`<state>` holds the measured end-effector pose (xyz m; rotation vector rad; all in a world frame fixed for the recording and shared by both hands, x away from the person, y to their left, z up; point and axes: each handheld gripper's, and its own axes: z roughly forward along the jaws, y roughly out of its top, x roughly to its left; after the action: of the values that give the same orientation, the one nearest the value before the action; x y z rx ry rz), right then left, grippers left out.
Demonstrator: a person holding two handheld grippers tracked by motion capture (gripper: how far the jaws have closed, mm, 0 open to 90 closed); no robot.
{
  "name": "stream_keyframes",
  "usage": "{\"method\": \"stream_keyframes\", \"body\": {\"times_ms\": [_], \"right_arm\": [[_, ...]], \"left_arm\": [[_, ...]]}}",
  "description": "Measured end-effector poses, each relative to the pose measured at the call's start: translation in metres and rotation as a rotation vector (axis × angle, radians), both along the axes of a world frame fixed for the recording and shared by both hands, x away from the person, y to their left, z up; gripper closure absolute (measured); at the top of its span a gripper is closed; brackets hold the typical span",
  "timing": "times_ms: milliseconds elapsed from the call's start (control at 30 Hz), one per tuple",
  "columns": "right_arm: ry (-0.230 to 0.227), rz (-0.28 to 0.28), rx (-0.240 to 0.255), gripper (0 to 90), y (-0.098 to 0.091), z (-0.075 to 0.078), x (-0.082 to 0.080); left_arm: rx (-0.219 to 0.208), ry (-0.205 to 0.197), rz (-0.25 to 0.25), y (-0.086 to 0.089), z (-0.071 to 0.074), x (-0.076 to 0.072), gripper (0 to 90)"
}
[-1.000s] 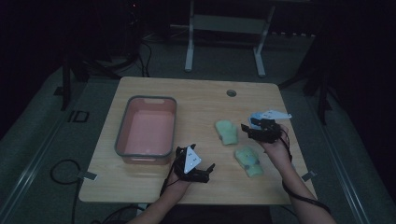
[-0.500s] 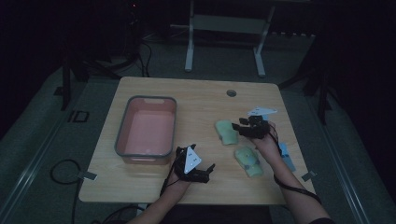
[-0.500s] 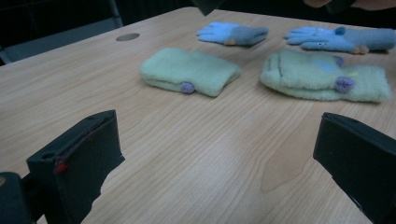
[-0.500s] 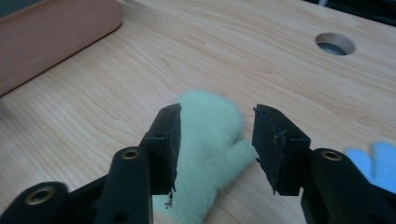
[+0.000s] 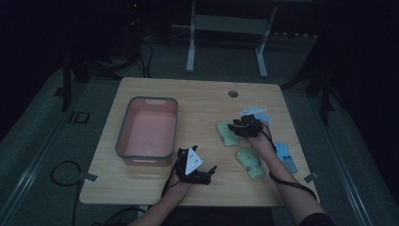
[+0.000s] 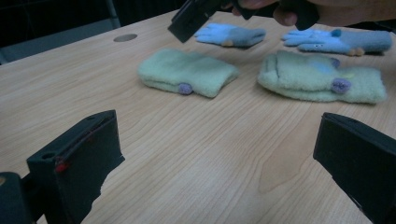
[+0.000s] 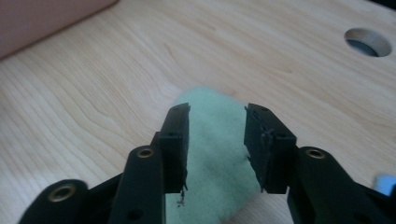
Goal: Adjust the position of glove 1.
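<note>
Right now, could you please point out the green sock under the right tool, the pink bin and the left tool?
green sock (image 7: 212, 154), right gripper view, fuzzy middle between jaws.
pink bin (image 5: 123, 147), high view, left rim.
left tool (image 5: 205, 175), high view, between fingertips.

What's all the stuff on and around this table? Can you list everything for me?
green socks: two, pale green, table's right half, one under the right gripper.
blue socks: two, light blue, near the right edge.
tub: one, pink with grey rim, left half.
table: one, light wood, with a round hole.
metal stand: one, grey, on the floor behind.
left gripper: black, open, near front edge.
right gripper: black, jaws closing around a green sock.
</note>
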<state>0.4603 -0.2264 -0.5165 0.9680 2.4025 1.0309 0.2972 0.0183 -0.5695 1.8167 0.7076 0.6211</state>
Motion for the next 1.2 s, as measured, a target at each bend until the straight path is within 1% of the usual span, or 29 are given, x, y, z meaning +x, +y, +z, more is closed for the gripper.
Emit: {"method": "stream_keyframes", "body": {"times_ms": [100, 133, 167, 233, 267, 300, 367, 433, 500, 600, 667, 767, 800, 833, 900, 967, 1100, 1167, 1200], "right_arm": [[0.015, 0.016, -0.012, 60.8, 0.003, -0.007, 0.003], [0.031, 0.025, -0.023, 60.7, 0.005, -0.012, 0.006], [0.031, 0.025, -0.023, 60.7, 0.005, -0.012, 0.006], [0.038, 0.024, -0.039, 60.7, 0.007, -0.018, 0.009], [0.058, 0.021, -0.060, 60.8, 0.007, -0.023, 0.012], [0.069, 0.020, -0.064, 61.0, 0.007, -0.027, 0.014], [0.092, 0.024, -0.049, 62.1, 0.006, -0.029, 0.016], [0.113, 0.020, -0.056, 66.1, 0.007, -0.028, 0.017], [0.103, 0.023, -0.064, 71.2, 0.008, -0.029, 0.016], [0.101, 0.014, -0.065, 79.5, 0.011, -0.030, 0.015], [0.097, 0.001, -0.074, 82.1, 0.013, -0.029, 0.014], [0.098, -0.014, -0.076, 83.7, 0.015, -0.029, 0.014], [0.100, -0.038, -0.076, 85.8, 0.017, -0.027, 0.013], [0.109, -0.055, -0.065, 86.4, 0.018, -0.026, 0.012], [0.101, -0.071, -0.065, 87.3, 0.020, -0.023, 0.010], [0.092, -0.076, -0.051, 87.5, 0.022, -0.016, 0.006], [0.063, -0.101, -0.014, 87.7, 0.027, 0.008, -0.006], [0.047, -0.112, 0.007, 87.7, 0.030, 0.021, -0.015], [0.036, -0.113, 0.008, 87.7, 0.032, 0.027, -0.020]], "left_arm": [[-0.001, -0.001, 0.000, 0.000, 0.000, 0.000, 1.1], [0.001, -0.001, 0.001, 0.000, 0.000, 0.000, 1.1], [0.001, -0.001, 0.001, 0.000, 0.000, 0.000, 1.1], [0.004, -0.004, 0.000, 0.000, 0.000, 0.000, 1.1], [0.005, -0.004, -0.001, -0.001, 0.000, 0.000, 1.1], [0.005, -0.004, -0.001, -0.001, 0.000, 0.000, 1.1], [0.004, -0.006, -0.003, 0.000, 0.000, -0.001, 1.1], [0.003, -0.005, -0.001, 0.000, 0.000, 0.000, 1.1], [0.003, -0.004, 0.001, 0.000, 0.000, 0.000, 1.1], [0.004, -0.004, 0.001, -0.001, 0.000, 0.000, 1.1], [0.004, -0.003, 0.001, -0.001, 0.000, 0.000, 1.1], [0.001, -0.003, -0.003, 0.000, 0.000, 0.000, 1.1], [-0.002, -0.002, -0.004, 0.000, 0.000, 0.000, 1.1], [-0.002, -0.002, -0.004, 0.000, 0.000, 0.000, 1.1], [-0.001, -0.002, -0.003, 0.000, 0.000, 0.000, 1.1], [-0.003, -0.002, -0.003, 0.000, 0.000, 0.000, 1.1], [-0.001, -0.001, -0.001, 0.000, 0.000, 0.000, 1.1], [0.001, -0.001, -0.001, 0.000, 0.000, 0.000, 1.1], [-0.001, -0.002, -0.001, 0.000, 0.000, 0.000, 1.1]]}}
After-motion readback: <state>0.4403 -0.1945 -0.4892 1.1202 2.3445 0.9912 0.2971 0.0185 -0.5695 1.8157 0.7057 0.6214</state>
